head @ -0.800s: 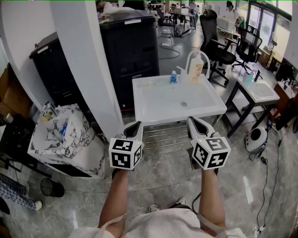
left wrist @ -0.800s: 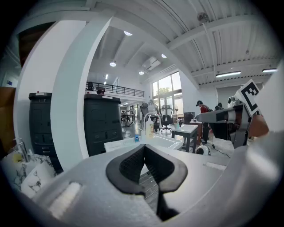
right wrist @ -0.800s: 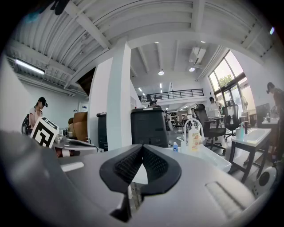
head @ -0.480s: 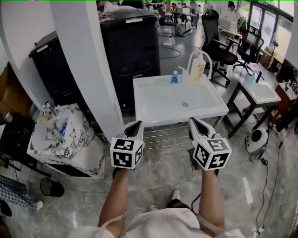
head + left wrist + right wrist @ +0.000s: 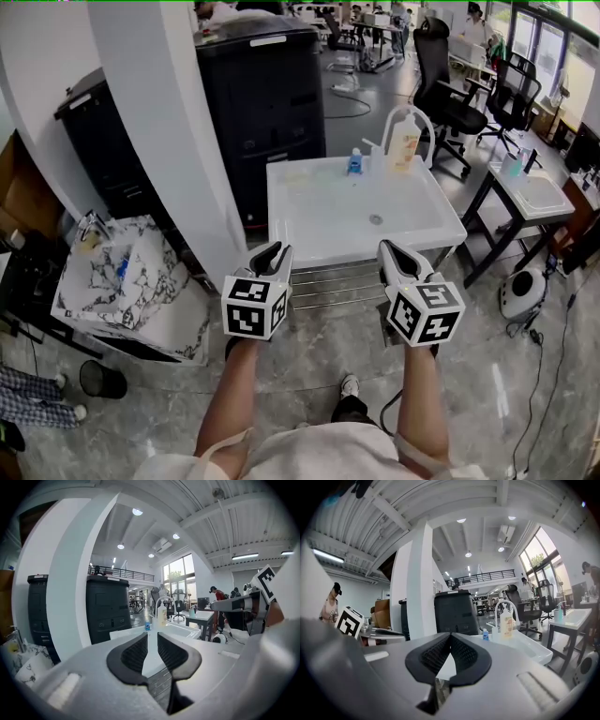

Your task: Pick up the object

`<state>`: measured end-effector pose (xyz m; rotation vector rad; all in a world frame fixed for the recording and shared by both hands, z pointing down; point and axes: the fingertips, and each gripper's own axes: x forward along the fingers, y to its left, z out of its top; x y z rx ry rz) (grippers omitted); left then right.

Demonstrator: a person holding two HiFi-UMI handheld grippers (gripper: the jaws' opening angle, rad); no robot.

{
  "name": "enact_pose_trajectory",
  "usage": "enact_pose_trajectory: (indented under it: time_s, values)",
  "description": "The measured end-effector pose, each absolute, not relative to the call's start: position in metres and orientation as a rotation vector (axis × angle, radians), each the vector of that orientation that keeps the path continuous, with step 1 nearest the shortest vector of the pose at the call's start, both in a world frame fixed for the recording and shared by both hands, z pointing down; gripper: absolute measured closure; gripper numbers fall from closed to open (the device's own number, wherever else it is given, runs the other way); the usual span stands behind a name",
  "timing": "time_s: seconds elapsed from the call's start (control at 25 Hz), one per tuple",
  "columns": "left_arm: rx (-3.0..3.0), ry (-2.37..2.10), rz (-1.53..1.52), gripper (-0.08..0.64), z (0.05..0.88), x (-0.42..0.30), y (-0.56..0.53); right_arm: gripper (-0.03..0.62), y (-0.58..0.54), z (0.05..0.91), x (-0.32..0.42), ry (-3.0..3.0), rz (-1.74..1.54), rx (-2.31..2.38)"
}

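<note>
A white sink table (image 5: 319,220) stands ahead of me. At its far edge a small blue bottle (image 5: 355,163) sits beside a yellowish soap bottle (image 5: 406,141) under an arched white tap. Both grippers hover short of the table's near edge, well apart from the bottles. My left gripper (image 5: 272,251) has a narrow gap between its pads with nothing in it; in the left gripper view (image 5: 152,637) the blue bottle (image 5: 147,626) shows beyond the gap. My right gripper (image 5: 392,246) has its tips touching and is empty; its own view (image 5: 450,637) shows the blue bottle (image 5: 485,634) far off.
A white pillar (image 5: 159,141) and a black cabinet (image 5: 262,94) stand to the left behind the table. A marble-patterned box (image 5: 122,281) sits at the left on the floor. At the right are a second white table (image 5: 534,192), office chairs (image 5: 450,84) and a round floor device (image 5: 522,291).
The sink table has drawn slightly closer and shifted a little right in the head view. Both grippers keep the same stance in front of me.
</note>
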<state>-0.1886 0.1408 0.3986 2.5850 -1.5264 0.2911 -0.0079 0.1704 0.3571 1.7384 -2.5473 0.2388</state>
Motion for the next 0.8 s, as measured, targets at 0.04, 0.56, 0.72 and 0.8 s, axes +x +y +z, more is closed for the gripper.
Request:
enact_pose_trajectory:
  time_s: [0.04, 0.56, 0.72, 0.8]
  values:
    - [2.582, -1.531, 0.288, 0.491, 0.399, -0.185, 0.134, 0.588, 0.163, 0.358, -0.005, -2.550, 0.240, 1.731]
    - [2.511, -1.565, 0.275, 0.427, 0.402, -0.132, 0.050, 0.588, 0.070, 0.360, 0.049, -2.595, 0.278, 1.649]
    - [2.479, -1.588, 0.288, 0.407, 0.404, -0.117, 0.030, 0.588, 0.046, 0.358, 0.064, -2.614, 0.286, 1.617]
    - [2.464, -1.610, 0.303, 0.398, 0.405, -0.111, 0.020, 0.588, 0.035, 0.358, 0.072, -2.623, 0.284, 1.602]
